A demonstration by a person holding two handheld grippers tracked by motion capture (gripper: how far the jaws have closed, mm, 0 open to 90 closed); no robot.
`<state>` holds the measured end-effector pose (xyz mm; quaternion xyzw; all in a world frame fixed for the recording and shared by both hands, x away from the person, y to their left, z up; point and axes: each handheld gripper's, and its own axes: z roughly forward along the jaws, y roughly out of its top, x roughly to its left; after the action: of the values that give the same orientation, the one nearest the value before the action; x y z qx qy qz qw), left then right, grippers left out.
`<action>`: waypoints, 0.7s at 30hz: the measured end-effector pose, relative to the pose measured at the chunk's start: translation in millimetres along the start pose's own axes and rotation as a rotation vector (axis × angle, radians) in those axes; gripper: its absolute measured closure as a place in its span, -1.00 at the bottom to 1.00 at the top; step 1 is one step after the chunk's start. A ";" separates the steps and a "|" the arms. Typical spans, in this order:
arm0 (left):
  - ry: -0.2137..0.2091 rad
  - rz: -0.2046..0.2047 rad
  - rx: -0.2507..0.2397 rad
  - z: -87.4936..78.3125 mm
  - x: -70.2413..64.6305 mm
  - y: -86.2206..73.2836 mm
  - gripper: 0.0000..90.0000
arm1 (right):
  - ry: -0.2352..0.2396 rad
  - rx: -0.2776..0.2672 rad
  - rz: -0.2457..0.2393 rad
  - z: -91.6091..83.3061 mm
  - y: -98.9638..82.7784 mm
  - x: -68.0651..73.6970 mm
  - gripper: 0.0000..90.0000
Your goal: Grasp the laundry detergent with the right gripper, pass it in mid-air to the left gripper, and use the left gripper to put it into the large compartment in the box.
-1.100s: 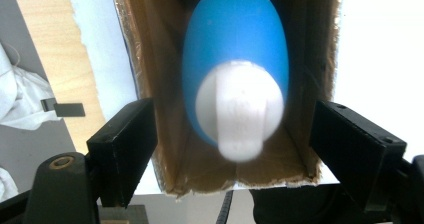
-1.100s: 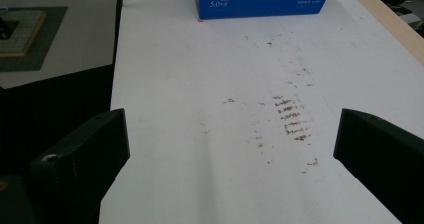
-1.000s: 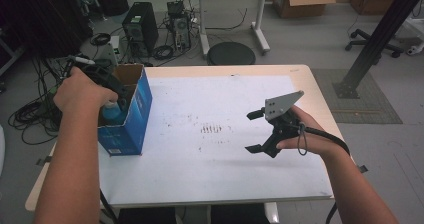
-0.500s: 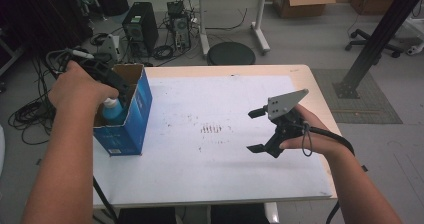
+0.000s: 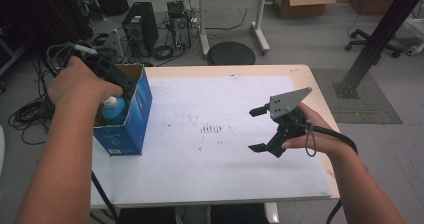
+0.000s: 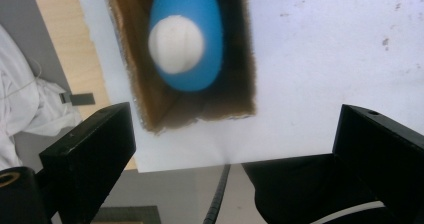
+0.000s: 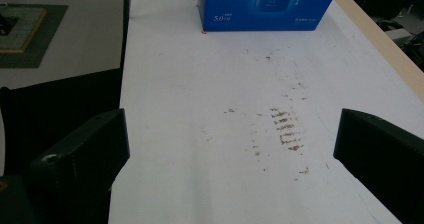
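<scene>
**Bottle in box, left jaws apart above it**

Blue bottle [image 5: 114, 111] with white cap stood upright inside the open-topped blue box [image 5: 131, 119], cap poking up near the box mouth. Box sat at the left edge of the tabletop [image 5: 220, 179], toward the far-left corner, on the white sheet covering most of the top. Brown cardboard showed on the box's inside walls in the left gripper view, bottle [image 6: 186, 36] seen from straight above, sitting against one end of the box [image 6: 240, 99].

Left gripper [image 5: 116, 79] was held over the box opening, pointing down into it. Its jaws had just been opening; in the left gripper view they stood wide, with nothing between them, bottle well below and not touched. Left hand [image 5: 80, 84] wrapped around the gripper body, cable trailing off past the left edge.

Right gripper [image 5: 256, 129] hung above the tabletop's right half, near the right edge, well apart from the box. Jaws wide, nothing held; grey three-cornered plate on top. The right gripper view looked along the white sheet toward the box [image 7: 265, 6], with a patch of brown smudges [image 7: 285, 129] on the sheet between the jaws. Same smudges [image 5: 212, 129] sat mid-table in the high view, between box and right gripper.
</scene>
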<state>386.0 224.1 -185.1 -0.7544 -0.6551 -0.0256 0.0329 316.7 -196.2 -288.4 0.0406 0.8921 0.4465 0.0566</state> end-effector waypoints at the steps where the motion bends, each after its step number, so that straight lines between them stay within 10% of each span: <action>1: 0.002 0.003 -0.001 -0.7 -0.8 0.1 -0.91 | 0.001 -0.001 -0.002 -0.7 0.5 0.3 -0.97; 13: 0.013 0.048 -0.008 -11.7 -19.8 -2.1 -0.99 | -0.011 0.008 -0.009 -11.3 3.5 1.5 -0.97; 21: 0.011 0.243 -0.024 -19.6 -61.2 -5.8 -0.99 | -0.022 0.038 -0.015 -21.2 9.1 -2.4 -0.97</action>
<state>371.7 162.9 -170.5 -0.8285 -0.5582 -0.0334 0.0305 316.4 -207.8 -268.3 0.0397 0.9001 0.4283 0.0689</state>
